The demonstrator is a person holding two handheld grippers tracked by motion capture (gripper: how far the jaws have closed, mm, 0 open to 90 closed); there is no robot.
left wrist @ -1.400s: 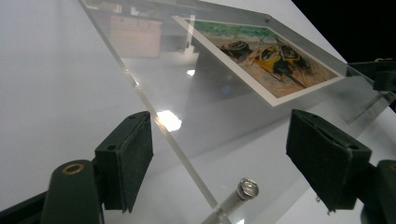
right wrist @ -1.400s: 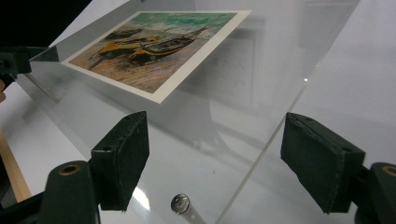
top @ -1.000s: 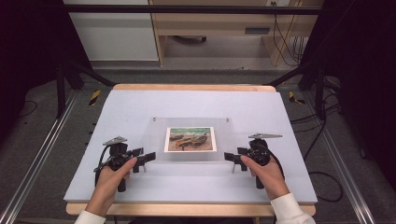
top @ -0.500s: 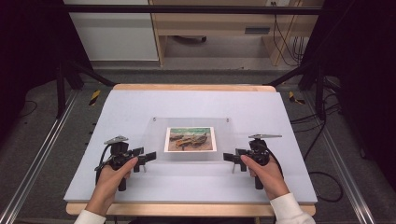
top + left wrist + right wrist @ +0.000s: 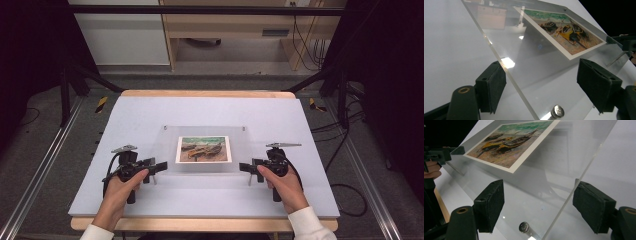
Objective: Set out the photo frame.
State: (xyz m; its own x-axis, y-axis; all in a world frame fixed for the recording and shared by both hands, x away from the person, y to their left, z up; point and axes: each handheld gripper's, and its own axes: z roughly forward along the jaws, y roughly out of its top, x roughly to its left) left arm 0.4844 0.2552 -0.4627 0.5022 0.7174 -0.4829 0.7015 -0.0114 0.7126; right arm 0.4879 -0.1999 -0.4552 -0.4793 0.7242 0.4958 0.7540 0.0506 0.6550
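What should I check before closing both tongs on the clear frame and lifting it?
1. Left tongs open, frame edge between the jaws: ok.
2. Right tongs open, straddling the opposite edge: ok.
3. Corner screw clear of the left pads: ok.
4. Screw near the right tongs clear of the pads: ok.
5. Print lying flat inside the frame: ok.
6. Frame panels fastened tightly enough to lift as one: cannot tell.
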